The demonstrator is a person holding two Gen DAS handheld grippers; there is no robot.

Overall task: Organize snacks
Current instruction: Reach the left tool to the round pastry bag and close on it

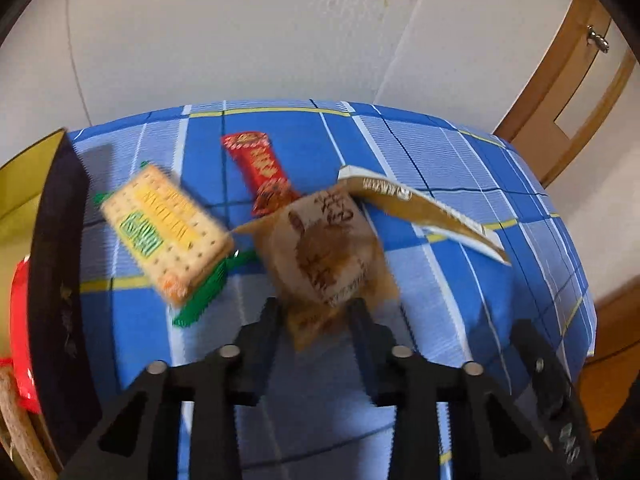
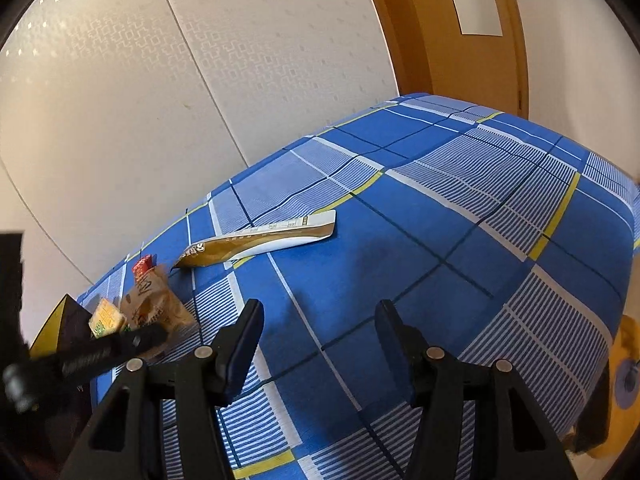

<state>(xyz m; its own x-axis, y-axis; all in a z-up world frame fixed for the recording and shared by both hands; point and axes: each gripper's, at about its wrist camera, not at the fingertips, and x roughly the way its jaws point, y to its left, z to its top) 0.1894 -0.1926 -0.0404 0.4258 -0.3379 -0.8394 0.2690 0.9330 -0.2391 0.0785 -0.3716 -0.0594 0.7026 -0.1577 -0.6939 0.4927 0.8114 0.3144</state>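
Soft daylight, heavy fisheye bending — left view motion-blurred, corners black.

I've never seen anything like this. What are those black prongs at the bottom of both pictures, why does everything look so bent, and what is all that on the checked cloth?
The prongs are two-finger grippers, one held in each of a person's hands; no robot arm is involved. Each carries a wide fisheye camera looking along its fingers, which bends the room.

One picture is from the left gripper. It is closed on a brown translucent snack packet, holding it by its lower edge.

The other is from the right gripper, open and holding nothing.

On the blue checked cloth lie a cracker pack, a red bar and a long gold sachet. A dark box stands at the left.
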